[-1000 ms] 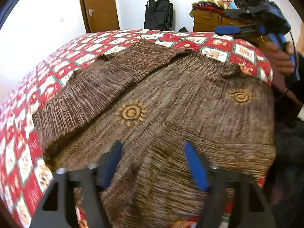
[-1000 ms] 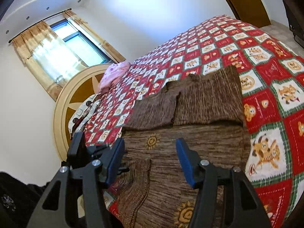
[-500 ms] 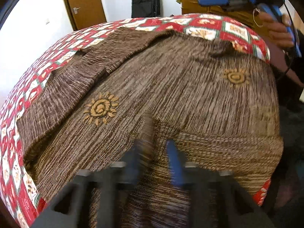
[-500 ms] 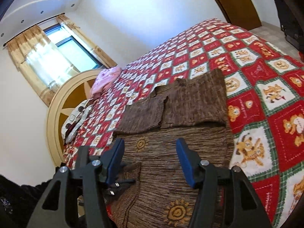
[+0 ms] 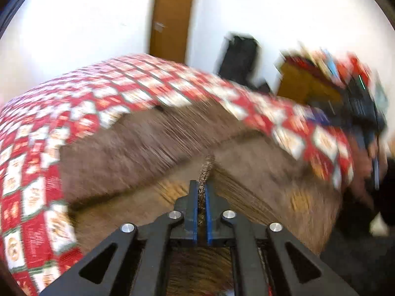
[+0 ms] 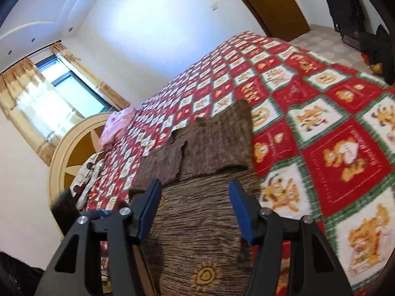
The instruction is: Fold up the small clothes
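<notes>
1. The brown knitted garment lay spread on the bed's red-and-white patterned quilt, with its sleeves folded across the upper part, on the side toward the headboard.
2. Your left gripper was clenched on a raised pinch of the brown knitted garment; a narrow ridge of cloth stood up between the blue fingers.
3. The left wrist view was blurred, so finer detail of the fabric around the pinch could not be read.
4. Your right gripper was released, its blue fingers standing apart above the garment's lower part, with nothing pinched between them.
5. A sun motif showed on the garment, nearer you than the right gripper.
</notes>
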### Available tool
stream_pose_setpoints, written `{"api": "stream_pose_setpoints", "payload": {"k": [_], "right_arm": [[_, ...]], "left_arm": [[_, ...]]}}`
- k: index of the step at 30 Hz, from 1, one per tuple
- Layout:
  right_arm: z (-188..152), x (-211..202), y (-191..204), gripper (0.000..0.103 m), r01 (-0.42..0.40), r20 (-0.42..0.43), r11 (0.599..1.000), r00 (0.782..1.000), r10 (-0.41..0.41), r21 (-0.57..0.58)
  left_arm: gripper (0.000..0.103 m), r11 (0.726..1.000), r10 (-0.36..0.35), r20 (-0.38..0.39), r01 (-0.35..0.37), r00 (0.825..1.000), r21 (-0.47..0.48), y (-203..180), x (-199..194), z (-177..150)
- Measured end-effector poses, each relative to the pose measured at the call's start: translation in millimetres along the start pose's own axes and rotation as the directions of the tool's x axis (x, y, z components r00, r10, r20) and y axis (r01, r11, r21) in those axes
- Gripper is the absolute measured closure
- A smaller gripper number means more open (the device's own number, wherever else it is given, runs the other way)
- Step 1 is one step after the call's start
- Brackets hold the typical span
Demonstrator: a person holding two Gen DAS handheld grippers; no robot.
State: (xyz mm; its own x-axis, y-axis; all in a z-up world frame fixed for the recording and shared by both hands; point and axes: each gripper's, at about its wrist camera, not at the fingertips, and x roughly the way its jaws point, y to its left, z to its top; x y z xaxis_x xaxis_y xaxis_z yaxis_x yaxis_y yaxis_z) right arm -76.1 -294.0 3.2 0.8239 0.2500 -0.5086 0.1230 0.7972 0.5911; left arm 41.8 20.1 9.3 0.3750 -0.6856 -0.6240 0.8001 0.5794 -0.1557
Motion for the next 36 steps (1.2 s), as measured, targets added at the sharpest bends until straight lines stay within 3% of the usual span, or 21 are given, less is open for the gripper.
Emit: {"api": "stream_pose_setpoints", "payload": {"k": [2,5,7,11,16,19,22,25,32,33,36], "right_arm": [[2,-6,-3,0.042,0.022,0.01,1.0,1.0,-0.022,-0.004],[3,-10,-7,0.042,0.066,0.008,0.998,0.998,-0.066,-0.023],[1,-11,-8,0.042,0.09,-0.018,0.995,0.996,-0.09,-0.043],[-8,-10,-8,0.042,0.117,-0.1,0.989,0.987,-0.126,-0.091],[-28,-18,-3,0.042,0.157,-0.192,0.965,0.961,-0.198,-0.211],[-58,-27,11,0.042,0.214,-0.251,0.885,0.907,-0.337,-0.413],[-91,-39,24,0.042,0.232,-0.24,0.767,0.861,-0.449,-0.599],[-110,-42,28,0.044,0.215,-0.208,0.682,0.851,-0.482,-0.699],[-145,-23,37,0.046,0.067,-0.231,0.496,0.825,-0.515,-0.866],[-149,-21,40,0.046,0.043,-0.232,0.478,0.834,-0.501,-0.877],[-153,-10,48,0.046,-0.01,-0.252,0.477,0.859,-0.446,-0.879]], "left_arm": [[0.099,0.997,0.041,0.035,-0.039,0.999,-0.074,23,-5,10],[0.099,0.969,0.159,0.013,-0.153,0.987,-0.194,62,5,10],[0.099,0.949,0.158,-0.017,-0.156,0.987,-0.275,84,17,0],[0.099,0.936,0.2,-0.066,-0.211,0.978,-0.282,89,37,-12],[0.099,0.898,0.195,-0.084,-0.212,0.977,-0.385,108,47,-17],[0.099,0.899,0.202,-0.088,-0.221,0.975,-0.378,109,46,-19],[0.099,0.899,0.219,-0.093,-0.238,0.971,-0.368,109,50,-20],[0.099,0.89,0.235,-0.109,-0.259,0.966,-0.376,109,54,-22],[0.099,0.878,0.28,-0.104,-0.298,0.954,-0.373,100,44,-25],[0.099,0.876,0.279,-0.105,-0.298,0.954,-0.38,102,43,-26],[0.099,0.871,0.283,-0.108,-0.303,0.953,-0.387,103,40,-26]]}}
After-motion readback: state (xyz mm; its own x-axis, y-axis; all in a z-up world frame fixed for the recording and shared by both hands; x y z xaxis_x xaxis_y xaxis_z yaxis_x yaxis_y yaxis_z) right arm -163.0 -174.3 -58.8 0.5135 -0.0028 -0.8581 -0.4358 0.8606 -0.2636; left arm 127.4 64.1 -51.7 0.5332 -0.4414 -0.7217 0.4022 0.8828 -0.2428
